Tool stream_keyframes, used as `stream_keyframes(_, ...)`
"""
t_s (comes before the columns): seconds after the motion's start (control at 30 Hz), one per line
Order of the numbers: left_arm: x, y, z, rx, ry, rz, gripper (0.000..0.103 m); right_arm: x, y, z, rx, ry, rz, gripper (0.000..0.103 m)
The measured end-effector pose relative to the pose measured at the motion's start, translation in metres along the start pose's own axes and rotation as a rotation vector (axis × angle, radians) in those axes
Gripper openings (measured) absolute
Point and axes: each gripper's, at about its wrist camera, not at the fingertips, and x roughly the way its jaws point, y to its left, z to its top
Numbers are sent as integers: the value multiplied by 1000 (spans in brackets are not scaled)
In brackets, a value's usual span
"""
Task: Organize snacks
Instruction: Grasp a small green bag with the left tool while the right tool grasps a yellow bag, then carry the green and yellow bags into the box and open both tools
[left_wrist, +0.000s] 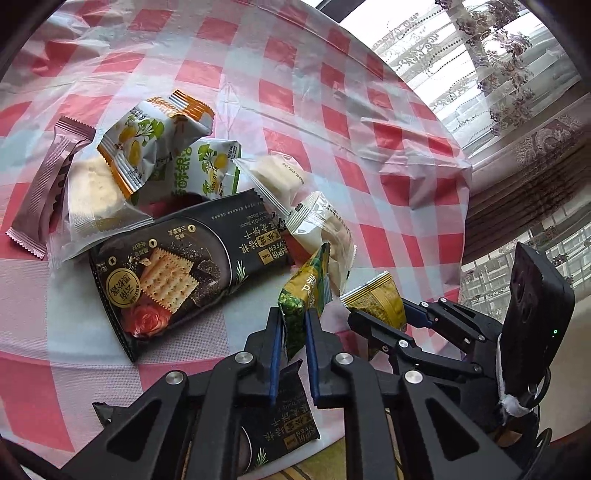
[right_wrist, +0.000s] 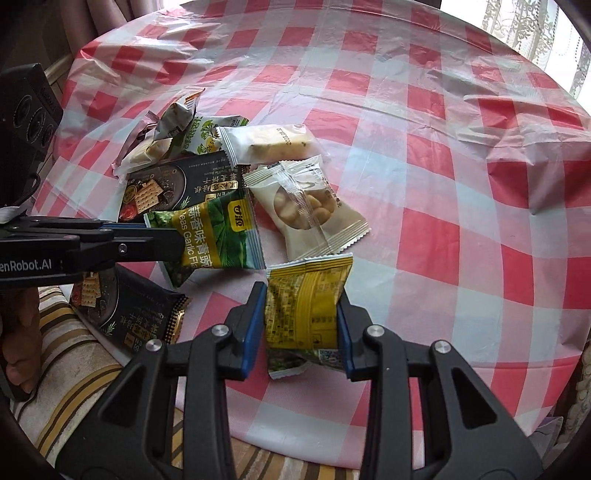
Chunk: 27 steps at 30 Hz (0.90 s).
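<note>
While both grippers hover over near tabletop (right_wrist: 424, 206) edge, left gripper (left_wrist: 294, 332) jaws pinch green pea packet (left_wrist: 299, 299); right gripper (right_wrist: 302, 325) jaws pinch yellow packet (right_wrist: 304, 310). Packets light, crinkly, slippery, contents crushable: grip mid-body or sealed edge. Remaining snack pile (left_wrist: 166, 206) lies far-left.

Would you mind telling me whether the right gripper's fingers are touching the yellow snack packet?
Touching. In the right wrist view, the right gripper has both blue-padded fingers pressed against the sides of the yellow snack packet.
</note>
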Motion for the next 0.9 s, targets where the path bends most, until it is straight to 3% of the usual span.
stream_keyframes(0.47,-9,-50,-20,73,-10,-33,12,-43,-48,-46,197,-30,-24,38)
stream_keyframes(0.9,25,-147,-52,255,95,-80,12,-93,-134,-133,427,-41,-124,38)
